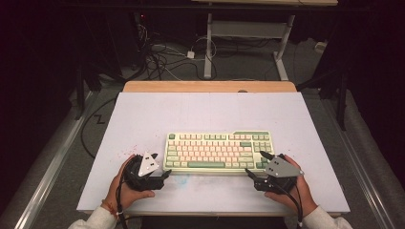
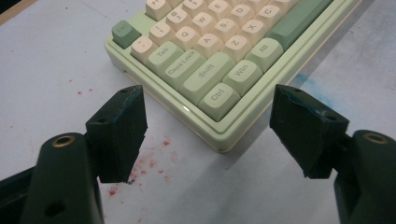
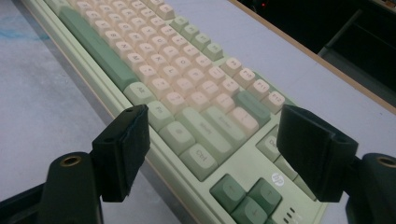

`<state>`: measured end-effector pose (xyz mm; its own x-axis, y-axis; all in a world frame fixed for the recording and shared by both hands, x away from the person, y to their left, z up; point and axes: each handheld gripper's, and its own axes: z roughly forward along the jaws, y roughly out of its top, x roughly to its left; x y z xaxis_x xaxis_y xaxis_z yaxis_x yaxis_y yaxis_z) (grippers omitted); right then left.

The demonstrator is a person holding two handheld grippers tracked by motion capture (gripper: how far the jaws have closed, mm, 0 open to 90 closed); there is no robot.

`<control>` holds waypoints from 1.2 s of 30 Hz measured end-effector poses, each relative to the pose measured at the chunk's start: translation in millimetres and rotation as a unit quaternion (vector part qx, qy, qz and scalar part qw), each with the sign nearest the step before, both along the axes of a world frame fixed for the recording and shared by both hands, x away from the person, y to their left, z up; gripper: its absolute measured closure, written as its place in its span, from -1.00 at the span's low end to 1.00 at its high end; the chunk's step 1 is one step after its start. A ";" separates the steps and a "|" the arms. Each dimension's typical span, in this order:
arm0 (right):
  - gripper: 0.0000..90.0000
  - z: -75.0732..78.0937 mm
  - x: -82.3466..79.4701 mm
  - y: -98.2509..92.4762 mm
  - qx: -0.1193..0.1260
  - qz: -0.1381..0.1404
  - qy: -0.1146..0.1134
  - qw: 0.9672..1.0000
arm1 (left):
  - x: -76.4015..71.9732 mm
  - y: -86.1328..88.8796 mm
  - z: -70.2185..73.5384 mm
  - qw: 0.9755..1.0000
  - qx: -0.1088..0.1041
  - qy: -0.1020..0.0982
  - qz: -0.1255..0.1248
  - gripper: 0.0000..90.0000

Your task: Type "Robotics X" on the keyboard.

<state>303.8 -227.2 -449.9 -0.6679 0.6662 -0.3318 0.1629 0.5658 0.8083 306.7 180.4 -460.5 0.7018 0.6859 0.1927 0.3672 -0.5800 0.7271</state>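
keyboard [image 1: 218, 151] lies flat on the white table [image 1: 143, 119], a little nearer your edge than the middle, long side across you. pale green case, cream and green keys.

left gripper [image 1: 161, 175] sits at the keyboard's near-left corner, jaws spread wide and holding nothing. in the left gripper view the corner by the ctrl key [image 2: 219, 99] stands between the two pads [image 2: 119, 130] but neither one touches the case. red specks [image 2: 154, 161] dot the table just off that corner; ignore them.

right gripper [image 1: 255, 164] is at the keyboard's near-right corner, also released and empty. in the right gripper view one pad hangs over the front edge near the bottom row, the other over the arrow cluster [image 3: 247, 198], both apart from the case as far as i can tell.

judgement: you are lining up a two-handed grip on the keyboard's ends, probably to lift or shift it.

- bring each gripper in so the pads bracket the case edge, not the keycaps; caps tilt and pop off.
- match the two sides: same depth along the front edge, so the keyboard stays level.
- close both together, gently; the case is smooth plastic and may slip if one side bites first.
- keep the trailing cables off the keys.
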 end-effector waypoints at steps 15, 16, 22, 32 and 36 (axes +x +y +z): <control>-0.42 -6.9 0.1 0.6 -0.010 0.002 0.007 1.000 | 26.5 -20.8 11.7 0.998 -0.016 0.047 -0.044 0.63; -0.42 -7.5 0.2 1.3 -0.012 0.004 0.008 1.000 | 28.5 -22.7 12.3 0.998 -0.013 0.045 -0.045 0.71; -0.41 -5.5 1.3 1.0 -0.013 -0.001 0.002 1.000 | 39.4 -34.8 18.8 0.997 -0.008 0.047 -0.058 0.95; -0.41 -6.1 3.0 -0.3 -0.018 -0.001 0.004 1.000 | 57.8 -58.4 21.0 0.996 0.009 0.057 -0.064 0.94; -0.41 -6.1 3.1 -1.1 -0.017 -0.004 0.003 1.000 | 62.8 -65.5 20.6 0.996 0.012 0.064 -0.068 0.94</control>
<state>306.9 -228.2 -456.0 -0.6650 0.6597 -0.3502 0.1721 0.5916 0.7877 369.5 115.0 -439.8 0.8080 0.5788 0.1104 0.3727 -0.6471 0.6651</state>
